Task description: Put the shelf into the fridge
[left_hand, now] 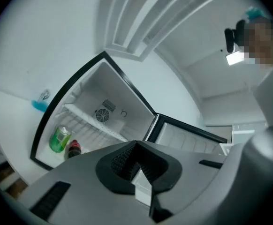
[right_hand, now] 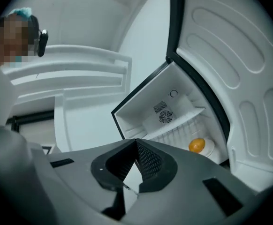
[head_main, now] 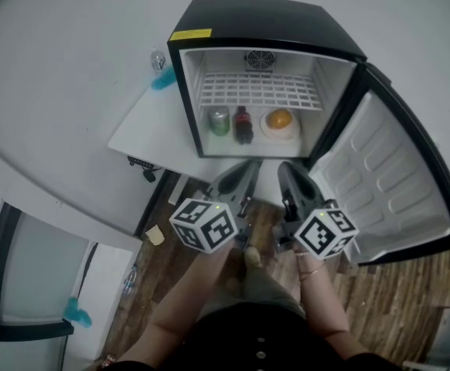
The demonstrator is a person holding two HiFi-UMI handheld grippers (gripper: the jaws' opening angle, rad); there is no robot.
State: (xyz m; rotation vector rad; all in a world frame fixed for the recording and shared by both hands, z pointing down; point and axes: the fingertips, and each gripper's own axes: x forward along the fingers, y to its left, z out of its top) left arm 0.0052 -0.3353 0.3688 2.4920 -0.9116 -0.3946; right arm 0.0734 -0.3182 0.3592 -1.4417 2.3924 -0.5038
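White coated wire makes up the shelf [head_main: 260, 91], which lies level at mid height inside the fridge [head_main: 264, 22], reaching from the left wall to the right wall and back toward the fan grille. Below it on the fridge floor stand a green can [head_main: 219, 120], a dark bottle [head_main: 243, 124] and, to their right, an orange [head_main: 280, 118] on a pale plate. The fridge sits on a white desk [head_main: 144, 134] with its door [head_main: 387, 176] swung wide to the right. Both tools hang near the person, well short of the opening: the left tool [head_main: 244, 172] and the right tool [head_main: 293, 178] each have their jaws brought together at the tips with nothing between them, as each gripper view shows. Judging by how it lies, the shelf looks seated, so the task seems done or nearly so. If it needs adjusting, a grid like this should be light and stiff, though its thin, smooth rods likely give little grip. The front rail looks the best place to pinch, one tool toward each end, since a hold at one corner would probably let it tip and catch on the side walls.
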